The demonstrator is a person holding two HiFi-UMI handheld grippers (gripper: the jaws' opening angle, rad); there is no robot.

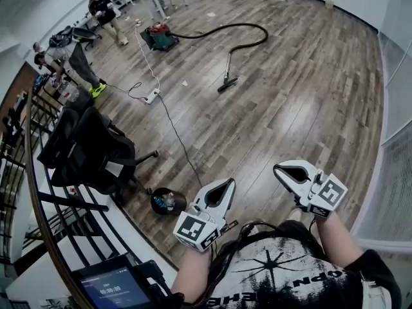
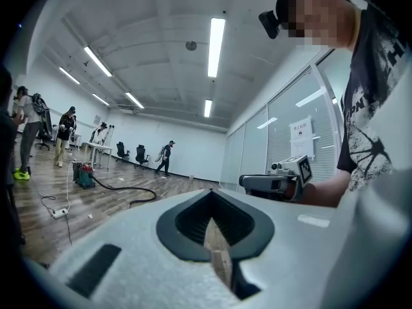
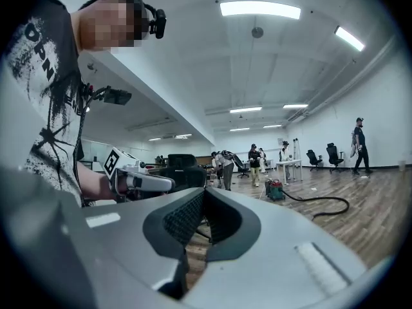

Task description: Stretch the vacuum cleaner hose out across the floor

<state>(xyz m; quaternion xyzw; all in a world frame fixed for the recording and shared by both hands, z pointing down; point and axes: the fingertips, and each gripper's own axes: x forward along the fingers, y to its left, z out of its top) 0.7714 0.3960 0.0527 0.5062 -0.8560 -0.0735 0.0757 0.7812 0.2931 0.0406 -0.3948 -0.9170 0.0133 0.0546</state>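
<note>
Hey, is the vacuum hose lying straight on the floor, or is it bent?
Bent. The hose leaves the vacuum, arcs round and doubles back to the wand, so it is not stretched out.

Head view steeply down; gripper views level; distant vacuum cleaner [image 1: 161, 36] in all three.
</note>
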